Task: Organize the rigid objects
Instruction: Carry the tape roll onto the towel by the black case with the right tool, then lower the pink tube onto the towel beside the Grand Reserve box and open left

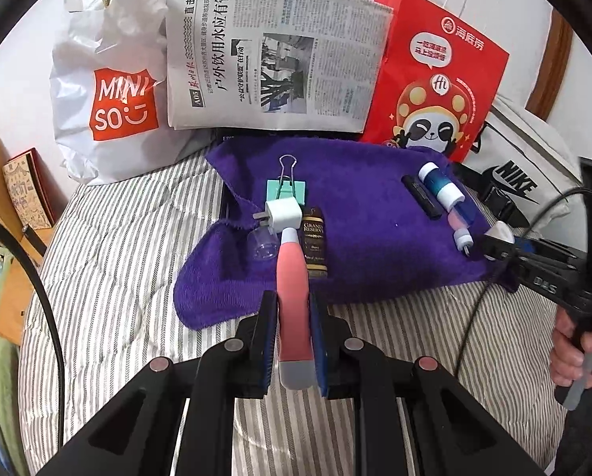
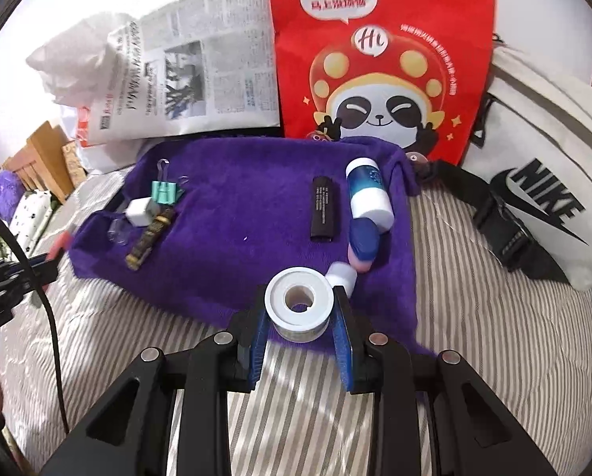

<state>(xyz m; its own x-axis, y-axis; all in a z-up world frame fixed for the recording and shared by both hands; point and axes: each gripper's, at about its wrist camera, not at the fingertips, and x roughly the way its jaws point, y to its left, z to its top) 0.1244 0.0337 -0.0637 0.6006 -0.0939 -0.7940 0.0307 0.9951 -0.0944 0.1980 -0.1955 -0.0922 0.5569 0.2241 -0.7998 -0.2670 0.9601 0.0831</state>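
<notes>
Towel (image 2: 236,206) middle bare; right hand-held gripper (image 2: 300,309) clamps tape roll (image 2: 299,301) at near edge.

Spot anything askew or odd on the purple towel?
Nothing spilled or broken. The purple towel is rumpled, lying crooked on the striped bedding. Items form two loose clusters, none aligned: the mini bottle lies diagonal, the black stick straight. Both tools carry objects: pink handle, white tape roll.

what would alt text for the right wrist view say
The right gripper is shut on a white tape roll at the near edge of a purple towel on a striped bed. Farther back on the towel lie a black case, a blue-and-white bottle and a binder clip.
</notes>
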